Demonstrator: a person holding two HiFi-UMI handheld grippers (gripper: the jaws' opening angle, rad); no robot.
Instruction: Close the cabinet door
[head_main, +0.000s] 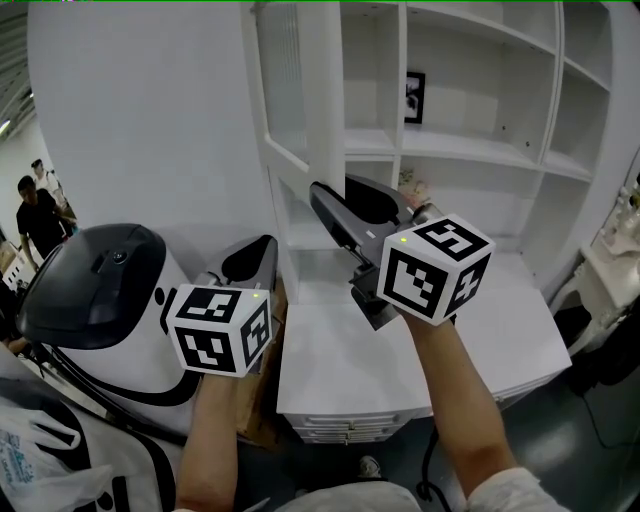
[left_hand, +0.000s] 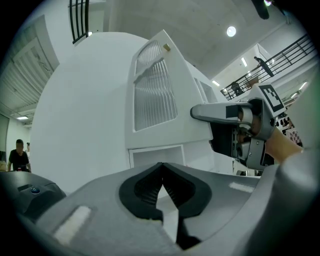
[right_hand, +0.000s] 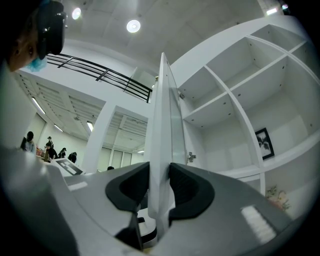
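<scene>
White slatted cabinet door (head_main: 320, 100) stands wide open from the white shelf unit (head_main: 480, 148). Right gripper (right_hand: 160, 172) clamps its edge; left gripper (left_hand: 162, 172) has jaws together, empty. The whole swing shut is left, I judge.

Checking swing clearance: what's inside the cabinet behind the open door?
White shelves, mostly bare; one framed picture against the back. The door and right claw cover part of the left side.
</scene>
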